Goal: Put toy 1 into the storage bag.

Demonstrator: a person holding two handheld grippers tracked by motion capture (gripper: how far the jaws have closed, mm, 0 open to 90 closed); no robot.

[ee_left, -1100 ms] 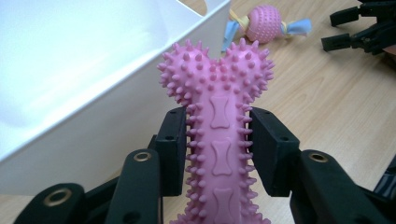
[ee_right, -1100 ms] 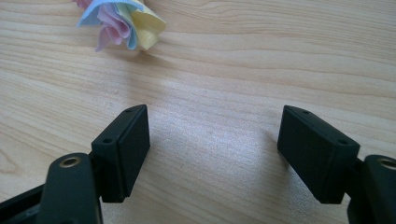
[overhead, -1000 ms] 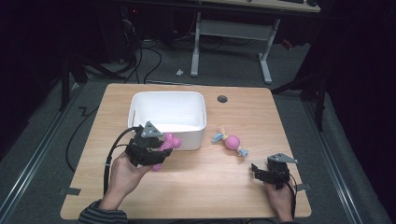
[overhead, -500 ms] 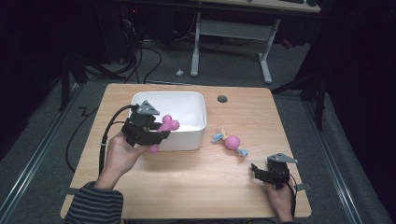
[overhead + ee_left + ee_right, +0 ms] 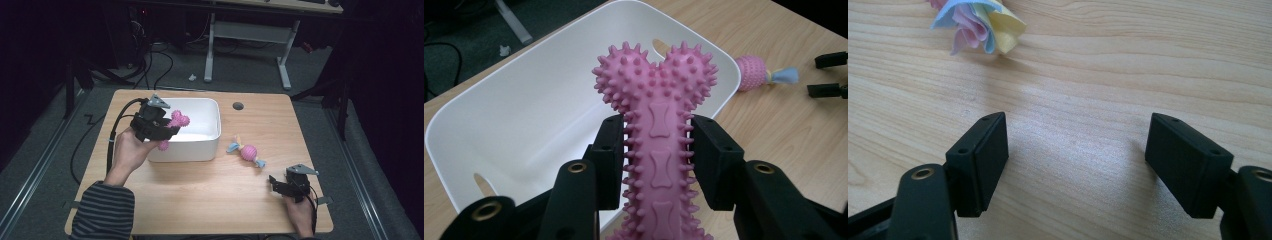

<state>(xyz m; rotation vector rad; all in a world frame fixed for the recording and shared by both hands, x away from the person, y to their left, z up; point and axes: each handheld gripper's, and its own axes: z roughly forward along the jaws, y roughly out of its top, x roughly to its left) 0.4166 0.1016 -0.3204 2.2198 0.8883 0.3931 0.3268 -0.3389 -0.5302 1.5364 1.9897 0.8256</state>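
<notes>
The left gripper [image 5: 658,150] is clamped on a pink spiky bone toy [image 5: 658,125], holding it over the white bin [image 5: 207,122] near the desk's [image 5: 200,195] far-left corner. The right gripper [image 5: 1075,157] rests with jaws apart near the right front corner, just short of a pink ball toy with cloth tails [image 5: 247,152].

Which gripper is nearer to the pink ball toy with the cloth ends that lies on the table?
Right. The right gripper rests open just toward the person from the ball toy. The left gripper is farther, across the white bin, holding the pink spiky bone over it.
</notes>
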